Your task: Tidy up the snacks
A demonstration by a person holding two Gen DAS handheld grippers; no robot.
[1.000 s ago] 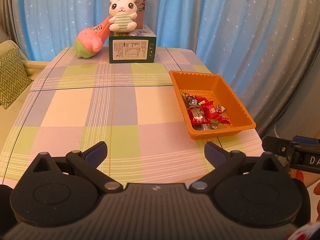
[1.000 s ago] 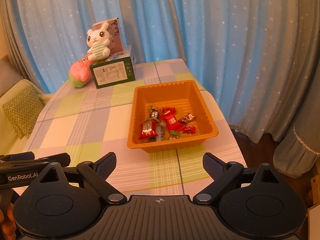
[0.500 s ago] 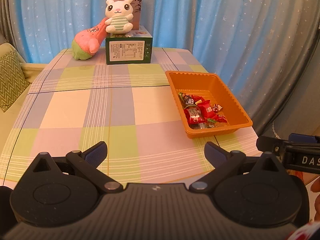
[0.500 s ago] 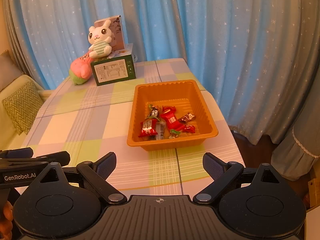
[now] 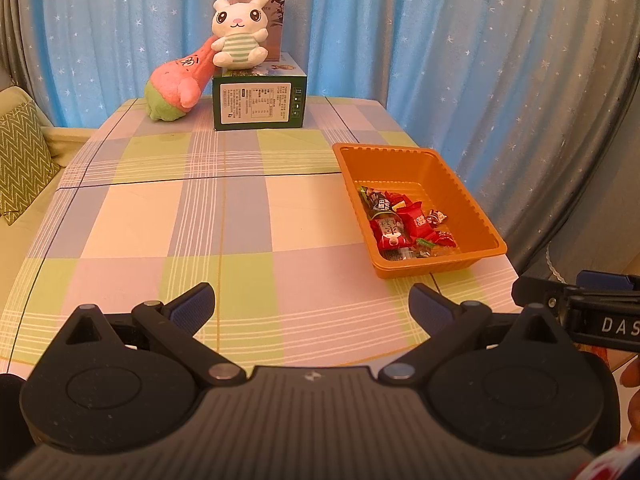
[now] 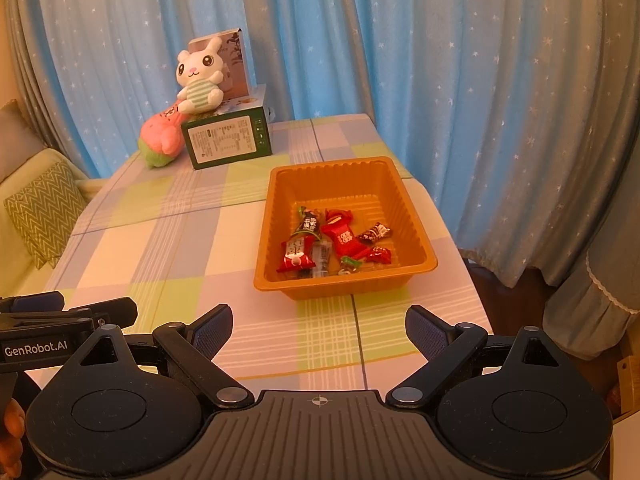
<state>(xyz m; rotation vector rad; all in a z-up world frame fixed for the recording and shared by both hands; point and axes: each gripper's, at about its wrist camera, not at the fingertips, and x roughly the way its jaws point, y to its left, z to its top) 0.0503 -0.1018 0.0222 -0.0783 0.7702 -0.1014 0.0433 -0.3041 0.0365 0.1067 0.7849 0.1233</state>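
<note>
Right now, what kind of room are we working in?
Most likely a home living or dining room: a table with a checked cloth, star-print curtains behind it, a sofa with a zigzag cushion alongside, and a plush rabbit sitting on a box.

left tool point(image 5: 311, 307) spread, right tool point(image 6: 319, 330) spread

long blue curtains with tiny white stars point(image 6: 460, 92) hang behind everything, from side to side. a table with a checked cloth of green, purple and cream squares point(image 5: 224, 216) stands in front of them. on the left is a pale green sofa point(image 5: 24, 240) with a green zigzag cushion point(image 6: 44, 204) on it. the light is warm and orange. a bit of dark floor point(image 6: 524, 300) shows on the right.
</note>
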